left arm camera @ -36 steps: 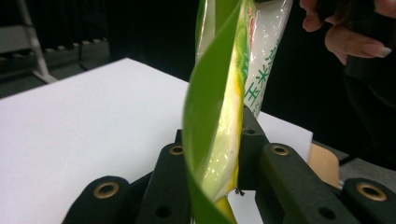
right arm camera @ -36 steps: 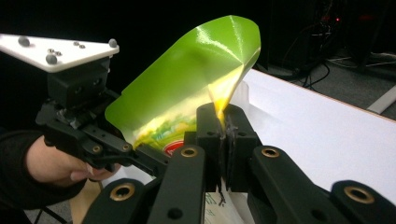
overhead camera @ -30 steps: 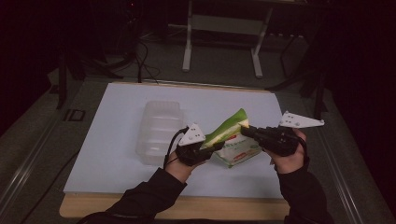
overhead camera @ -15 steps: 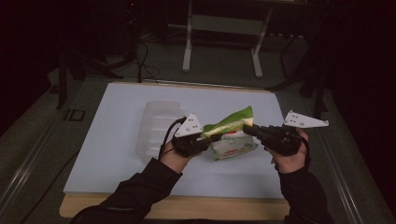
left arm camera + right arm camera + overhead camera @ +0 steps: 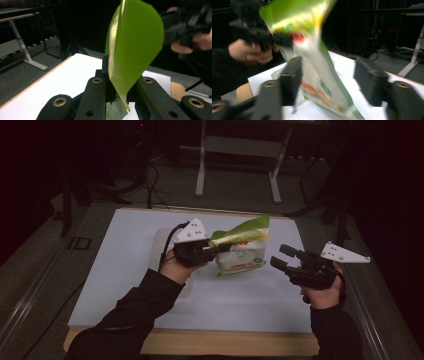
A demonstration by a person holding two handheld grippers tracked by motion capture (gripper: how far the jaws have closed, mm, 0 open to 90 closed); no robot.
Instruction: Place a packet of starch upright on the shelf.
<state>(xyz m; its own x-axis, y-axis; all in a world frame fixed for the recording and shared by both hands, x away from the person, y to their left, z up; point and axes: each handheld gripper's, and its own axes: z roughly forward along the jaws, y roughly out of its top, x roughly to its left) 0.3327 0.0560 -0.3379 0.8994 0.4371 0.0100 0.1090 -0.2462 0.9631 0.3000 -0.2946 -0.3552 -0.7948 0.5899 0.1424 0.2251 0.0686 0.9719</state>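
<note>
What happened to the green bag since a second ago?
The left gripper lifted the green bag off the table, and it now hangs upright. The right gripper has just been opening and let go. The left grip stayed shut on the bag.

Glossy plastic snack bag, matt white table, wooden edge

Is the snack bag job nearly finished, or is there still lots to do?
Done: the green snack bag is off the white table, hanging from the shut left tongs. In hand: the right tongs have just opened, apart from the bag. Left: the bag looks unopened, and the clear tray sits behind.
</note>
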